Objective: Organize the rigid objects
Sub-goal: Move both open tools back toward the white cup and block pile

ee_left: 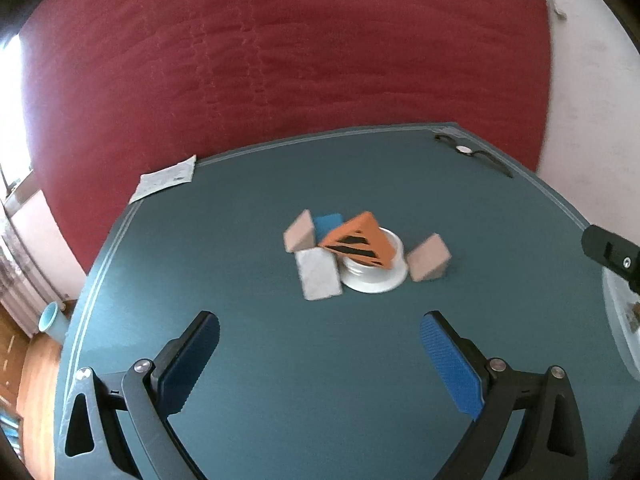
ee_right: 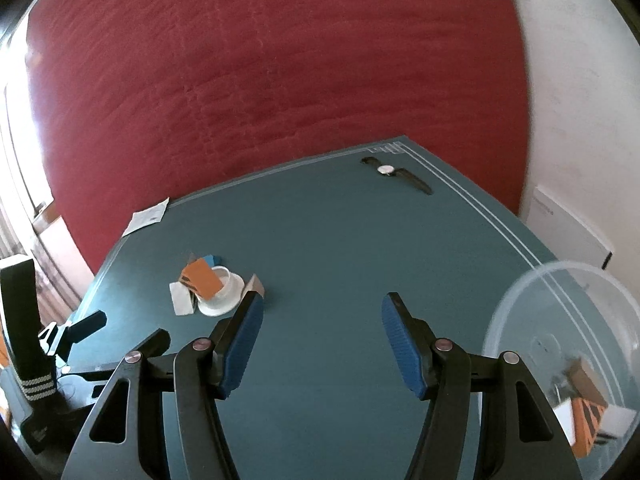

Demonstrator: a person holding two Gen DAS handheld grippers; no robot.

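Observation:
A small pile of rigid pieces lies mid-table: an orange block with black stripes (ee_left: 356, 244) leans on a white round lid (ee_left: 376, 276); around it are a grey-white block (ee_left: 319, 274), a blue block (ee_left: 327, 223) and two tan wedges (ee_left: 299, 232) (ee_left: 428, 258). My left gripper (ee_left: 320, 344) is open and empty, short of the pile. My right gripper (ee_right: 322, 320) is open and empty over bare table; the pile (ee_right: 208, 284) lies to its left. A clear plastic bowl (ee_right: 520, 304) at right holds an orange striped block (ee_right: 586, 424) and white pieces.
The table has a dark teal mat (ee_left: 280, 360). A wristwatch (ee_right: 394, 171) lies at the far right corner, a paper slip (ee_left: 164, 178) at the far left edge. A red wall stands behind. The left gripper body shows in the right wrist view (ee_right: 76, 328).

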